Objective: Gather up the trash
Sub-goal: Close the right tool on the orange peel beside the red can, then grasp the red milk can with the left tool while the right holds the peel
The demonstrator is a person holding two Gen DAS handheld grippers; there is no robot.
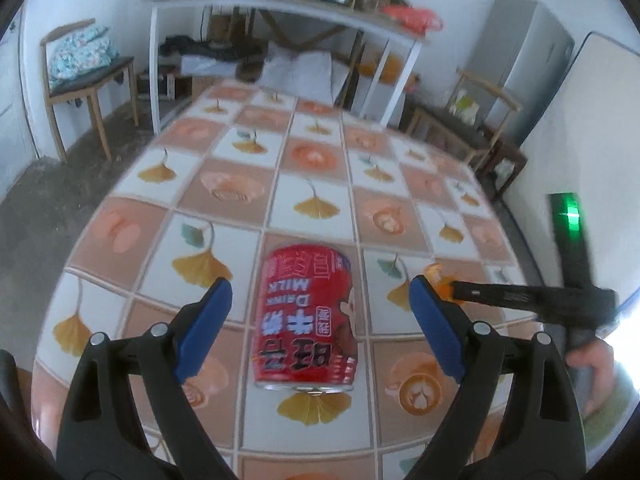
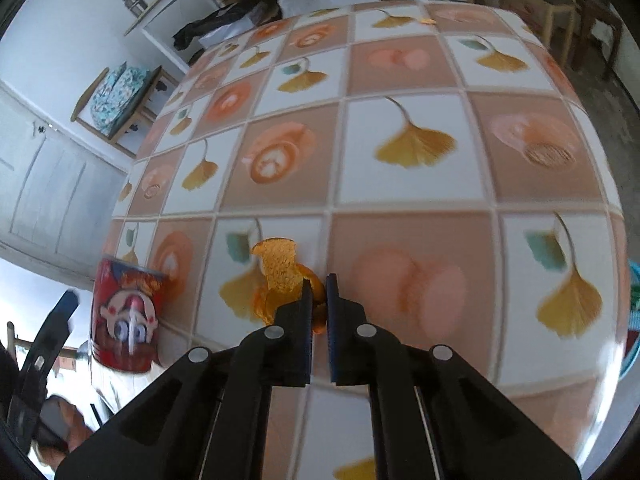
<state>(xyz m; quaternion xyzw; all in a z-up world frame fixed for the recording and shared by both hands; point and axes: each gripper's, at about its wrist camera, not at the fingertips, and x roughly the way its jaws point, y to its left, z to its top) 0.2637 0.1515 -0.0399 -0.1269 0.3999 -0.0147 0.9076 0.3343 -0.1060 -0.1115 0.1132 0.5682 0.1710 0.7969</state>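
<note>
A red milk can (image 1: 306, 320) stands on the patterned table (image 1: 312, 160), between the wide-apart blue pads of my left gripper (image 1: 320, 300), which is open and not touching it. The same can (image 2: 126, 316) shows at the left of the right wrist view. My right gripper (image 2: 318, 280) is shut on a piece of orange peel (image 2: 280, 276), its jaws pinching the peel's lower edge just above the tabletop. In the left wrist view the right gripper (image 1: 452, 290) reaches in from the right with the orange peel (image 1: 436, 276) at its tip.
A small orange scrap (image 2: 426, 21) lies near the table's far edge. Beyond the table stand a wooden chair (image 1: 80, 76) with a floral cushion, a white shelf table (image 1: 280, 4) with appliances, and a grey fridge (image 1: 524, 64). A hand (image 1: 592, 364) holds the right gripper.
</note>
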